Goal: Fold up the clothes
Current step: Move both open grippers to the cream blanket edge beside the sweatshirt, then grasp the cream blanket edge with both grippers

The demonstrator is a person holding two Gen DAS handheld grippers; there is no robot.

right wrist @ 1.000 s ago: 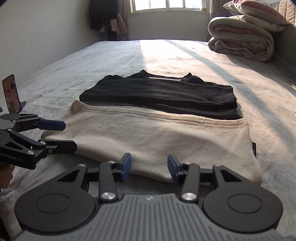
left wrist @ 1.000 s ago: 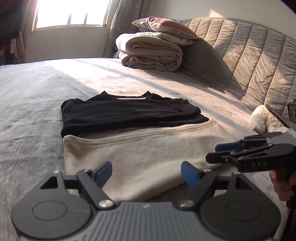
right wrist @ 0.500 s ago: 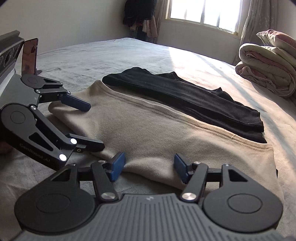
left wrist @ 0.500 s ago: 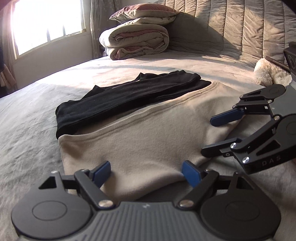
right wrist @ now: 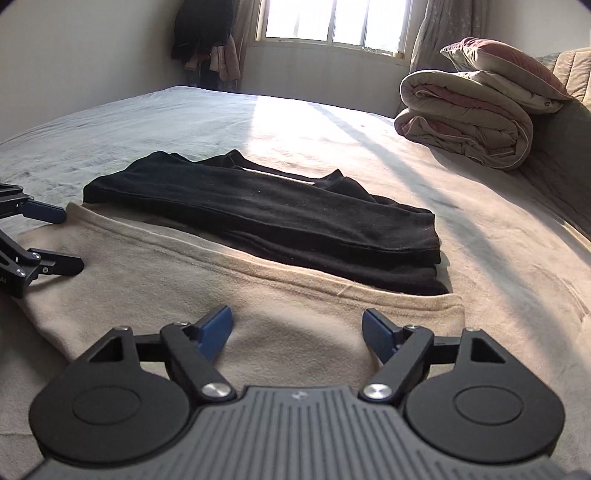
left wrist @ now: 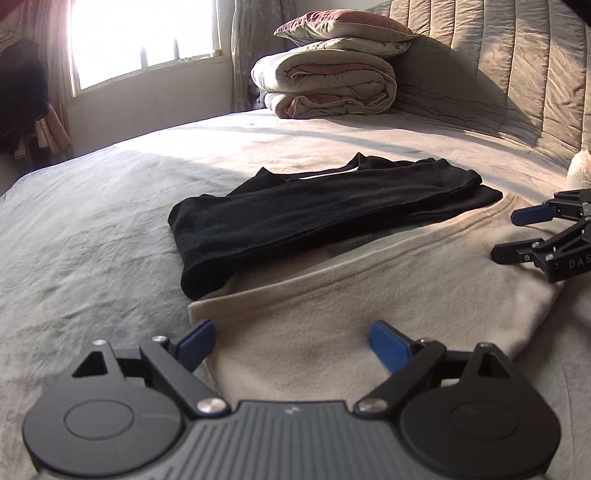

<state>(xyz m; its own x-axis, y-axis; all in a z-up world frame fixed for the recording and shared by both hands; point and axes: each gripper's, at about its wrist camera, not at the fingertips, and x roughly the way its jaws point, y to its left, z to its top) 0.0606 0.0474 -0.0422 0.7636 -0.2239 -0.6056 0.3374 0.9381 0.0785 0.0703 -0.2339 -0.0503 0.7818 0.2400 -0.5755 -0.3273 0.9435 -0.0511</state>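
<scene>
Wide apart, the blue-padded jaws of the left gripper (left wrist: 291,341) and right gripper (right wrist: 297,330) have just been opening and grasp nothing, each poised over the near edge of a folded beige garment (left wrist: 369,295) with cloth below the gap. Beyond it, a folded black garment (right wrist: 266,218) overlaps the beige one's far edge on the grey bed (left wrist: 81,236).

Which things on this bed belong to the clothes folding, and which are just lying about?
Part of the job:
- beige garment, under both grippers
- black garment, folded, behind it
- left gripper, jaws open
- right gripper, jaws open

Lying about:
- rolled duvet
- pillow on top
- white fluffy thing
- hanging clothes
</scene>
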